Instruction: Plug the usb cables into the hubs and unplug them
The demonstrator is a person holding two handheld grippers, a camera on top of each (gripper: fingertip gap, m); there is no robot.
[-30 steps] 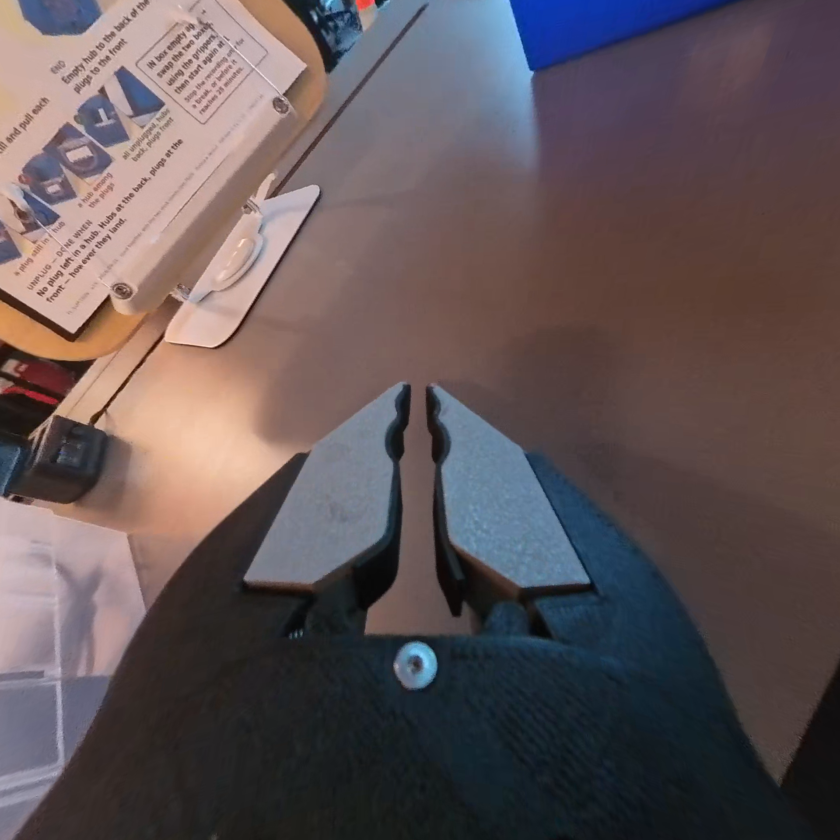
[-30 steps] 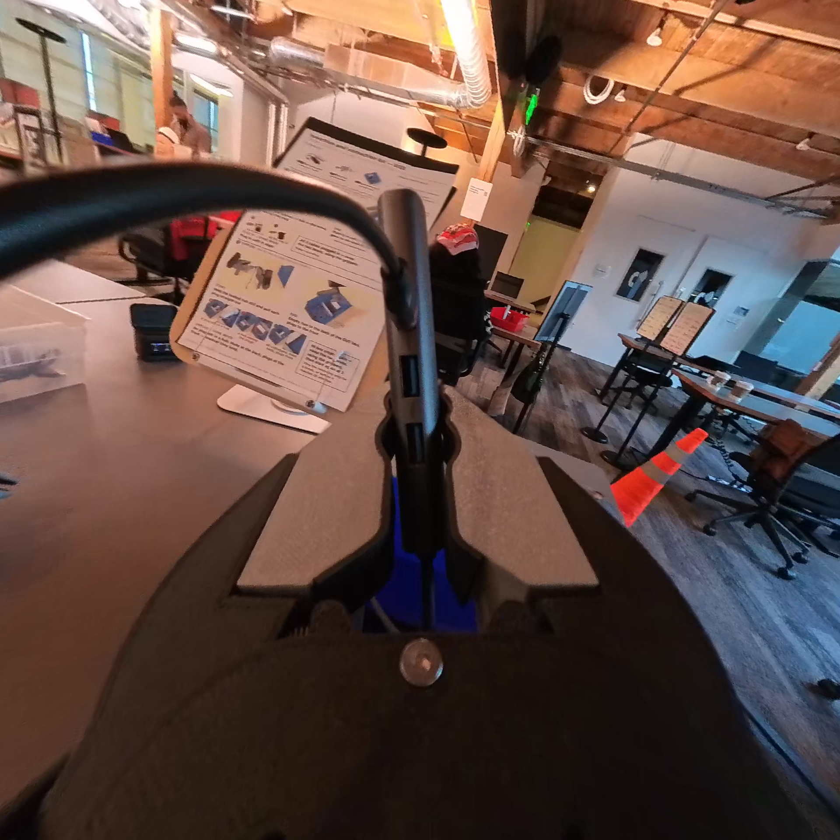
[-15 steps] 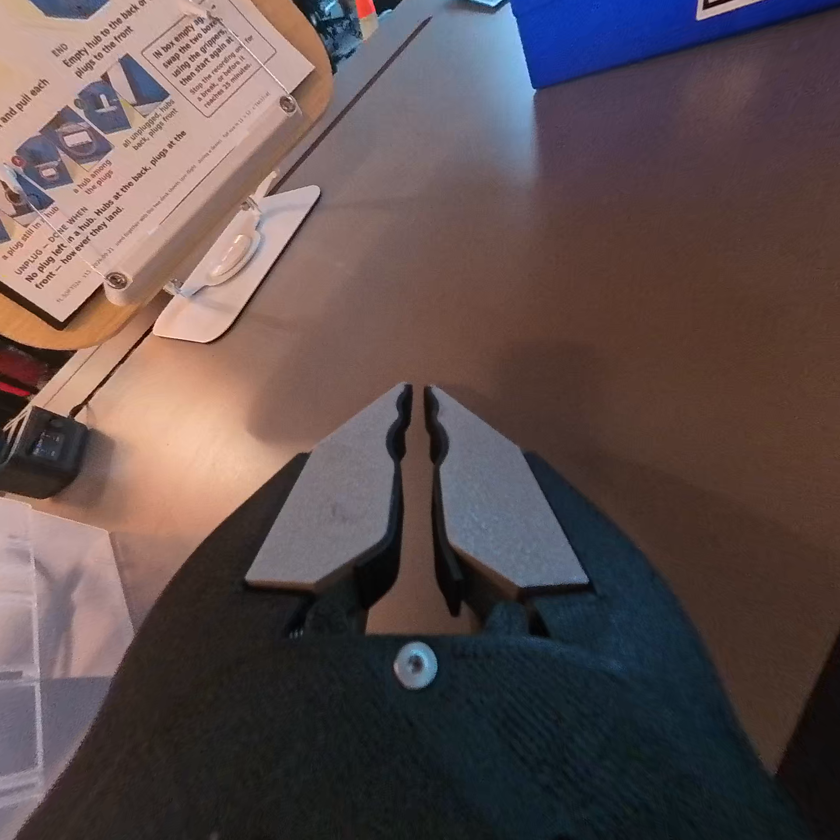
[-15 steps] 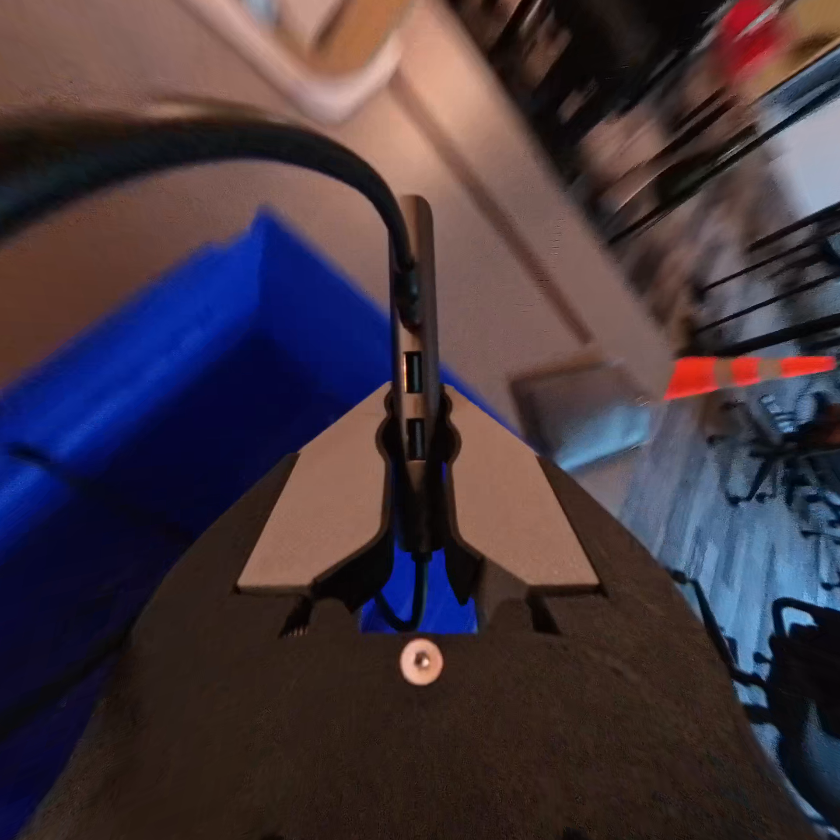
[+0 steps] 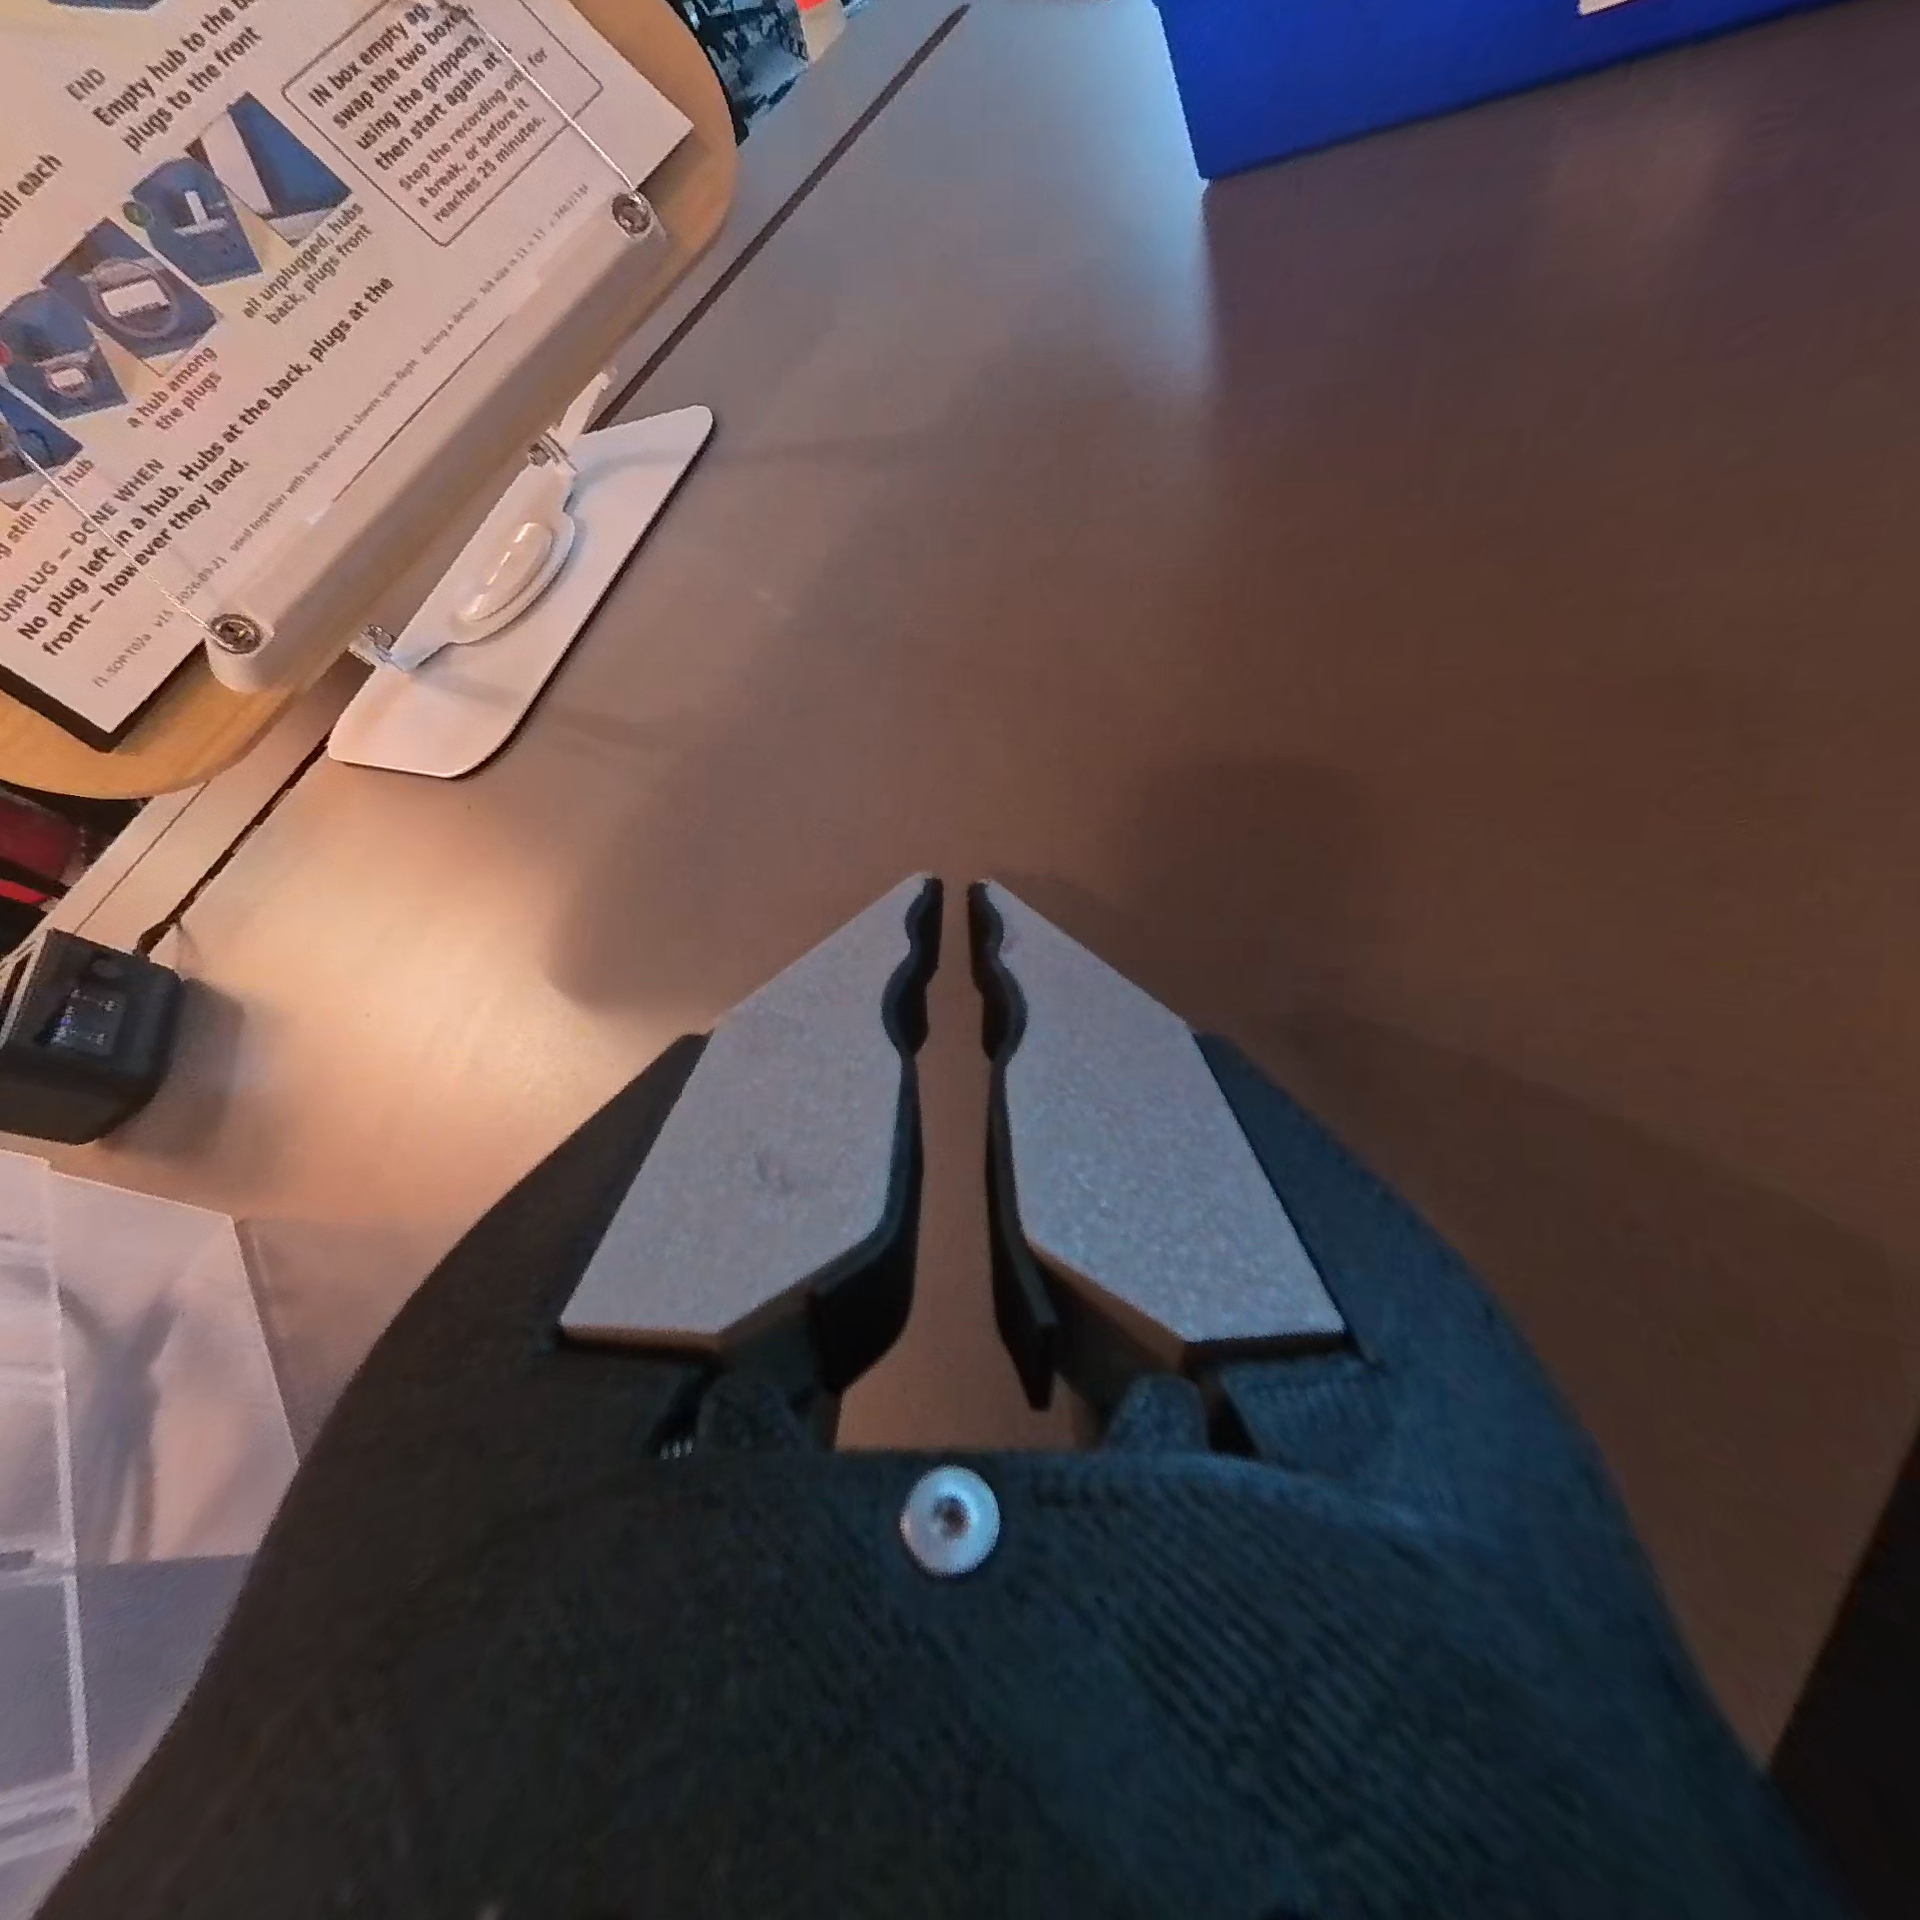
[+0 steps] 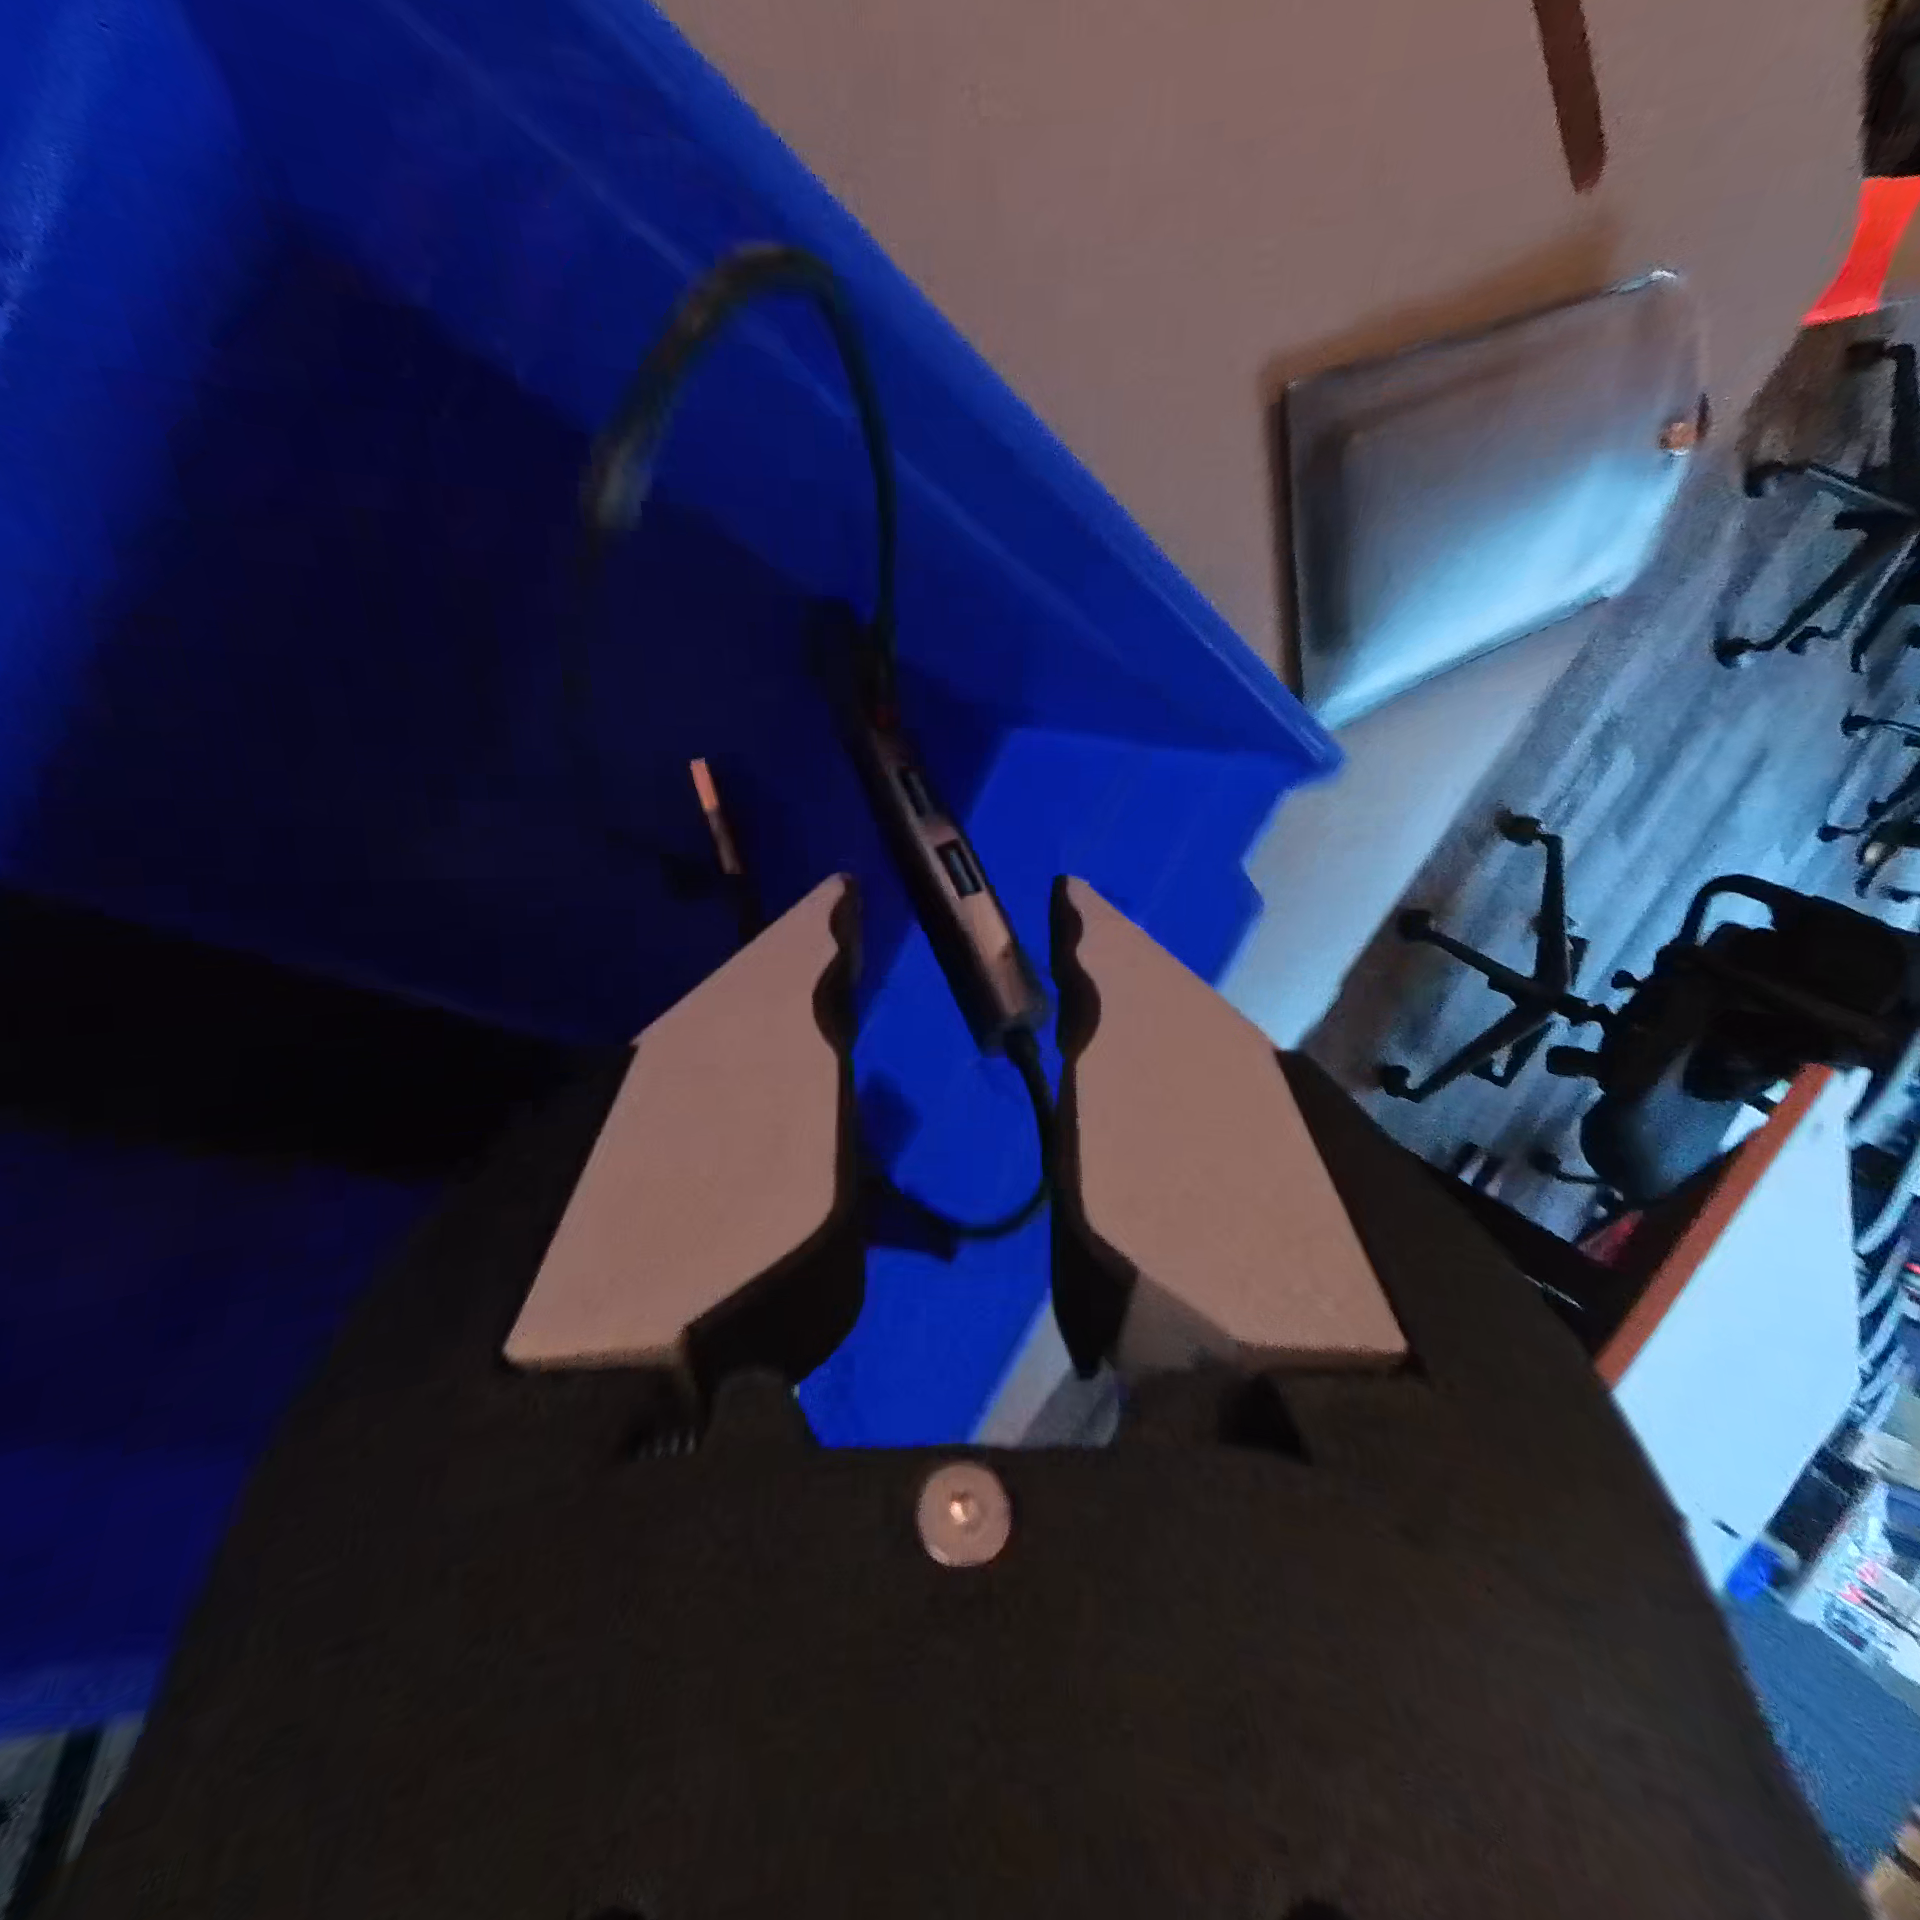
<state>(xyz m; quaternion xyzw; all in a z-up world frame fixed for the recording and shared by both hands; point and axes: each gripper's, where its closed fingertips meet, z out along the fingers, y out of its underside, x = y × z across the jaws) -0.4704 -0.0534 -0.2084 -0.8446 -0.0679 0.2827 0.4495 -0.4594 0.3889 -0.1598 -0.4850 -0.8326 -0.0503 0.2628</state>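
Observation:
In the right wrist view my right gripper (image 6: 954,888) is open above the blue bin (image 6: 312,520). The slim grey USB hub (image 6: 940,862) hangs tilted in the gap between the fingers, and neither finger grips it. Its black cable (image 6: 862,416) arcs up and left over the bin. A silver USB plug (image 6: 712,810) lies inside the bin to the left of the hub. In the left wrist view my left gripper (image 5: 954,888) is shut and empty, just above the brown table (image 5: 1351,623). The blue bin's side (image 5: 1455,73) shows at the far top right.
An instruction sheet on a stand (image 5: 312,312) with a white base (image 5: 520,603) is at the left. A small black device (image 5: 83,1039) and a clear plastic box (image 5: 104,1403) sit at the left edge. Past the table, a grey tray (image 6: 1475,488) and office chairs (image 6: 1662,987) show. My hands' fingertips stand some 45 cm from each other.
My right gripper swung down over the blue bin and opened, letting go of the hub, which now tilts loose between the fingers. My left gripper stayed shut and drifted only slightly.

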